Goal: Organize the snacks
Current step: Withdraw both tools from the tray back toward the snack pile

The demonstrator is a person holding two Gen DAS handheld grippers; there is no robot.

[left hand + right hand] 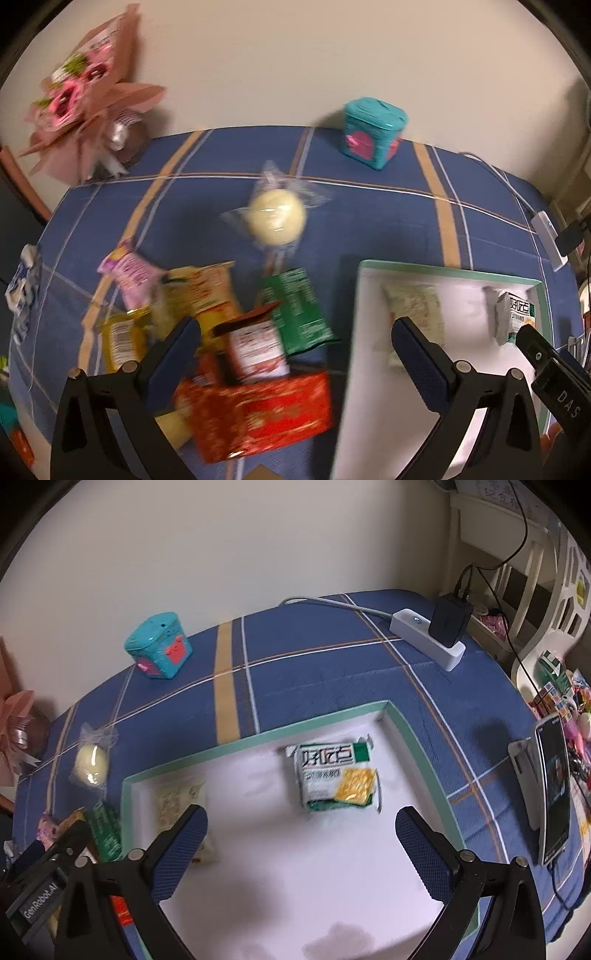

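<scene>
My left gripper (295, 332) is open and empty above a heap of snacks on the blue cloth: a red box (258, 413), a red-and-white packet (256, 347), a green packet (299, 314), a yellow packet (199, 291) and a purple packet (129, 273). A round yellow bun in clear wrap (277, 221) lies farther back. A white tray with a green rim (443, 267) holds a pale packet (417, 306) and a white-green packet (515, 314). My right gripper (301, 830) is open and empty over that tray (258, 734), near the white-green packet (336, 779) and the pale packet (177, 801).
A teal tin with pink figures (373, 133) stands at the back by the wall. A pink paper bouquet (88, 96) is at the back left. A white power strip with a black charger (432, 635) and a propped phone (550, 786) are at the right.
</scene>
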